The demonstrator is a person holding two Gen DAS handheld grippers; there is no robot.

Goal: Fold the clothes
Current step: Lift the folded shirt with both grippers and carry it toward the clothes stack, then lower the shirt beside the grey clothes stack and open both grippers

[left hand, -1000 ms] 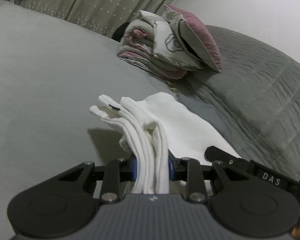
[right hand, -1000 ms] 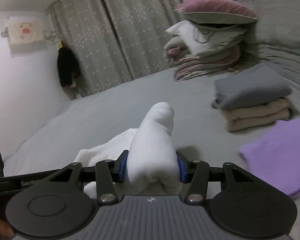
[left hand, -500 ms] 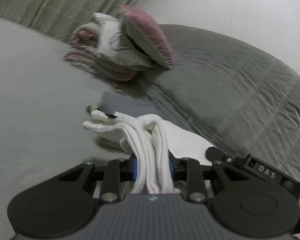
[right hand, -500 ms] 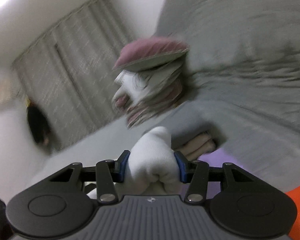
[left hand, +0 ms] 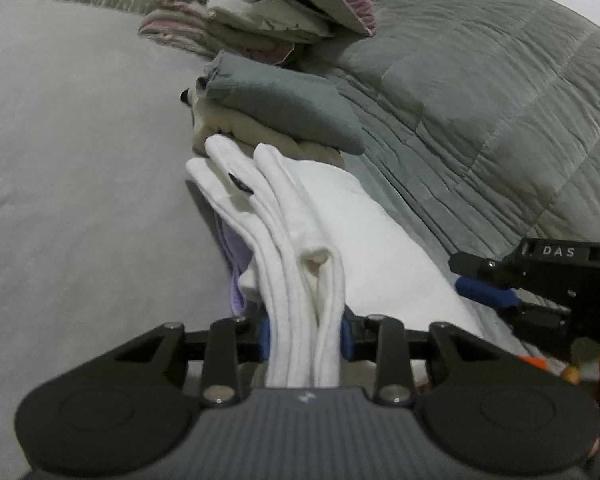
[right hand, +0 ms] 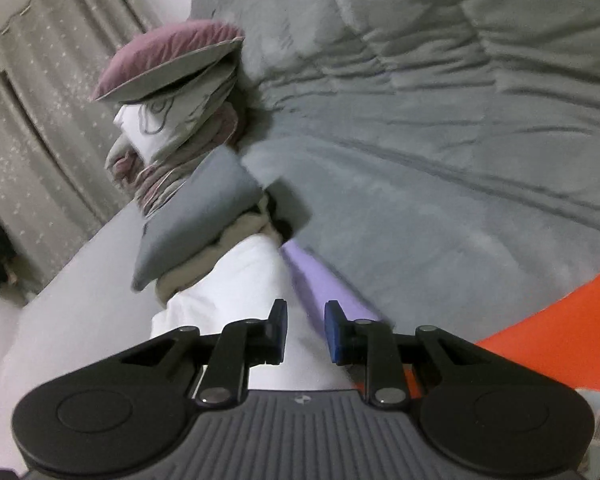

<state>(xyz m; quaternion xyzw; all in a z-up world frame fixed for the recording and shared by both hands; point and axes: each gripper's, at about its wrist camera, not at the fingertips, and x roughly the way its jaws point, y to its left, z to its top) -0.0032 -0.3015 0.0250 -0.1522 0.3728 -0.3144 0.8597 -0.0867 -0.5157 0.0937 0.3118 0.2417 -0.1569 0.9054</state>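
Plainly folded, the white garment lies on the grey bed sheet, stretched from the bottom centre of the left wrist view toward 12 o'clock, its far end touching the stack of folded clothes. Its near edge, several layers thick, is pinched between the blue pads of the left gripper, which is clamped on that bunched fold. A lilac garment peeks out from under the white one at its 9 o'clock side; in the right wrist view the same lilac cloth shows at the 3 o'clock side of the white fabric. The right gripper hovers over the white cloth with its fingers apart and nothing between them. The stack holds a grey folded piece on top of beige ones. Beyond it, at 12 o'clock, sit piled pillows topped by a mauve cushion, against a grey quilted duvet. Curtains hang at 9 o'clock in the right wrist view, and something orange fills the lower right corner.
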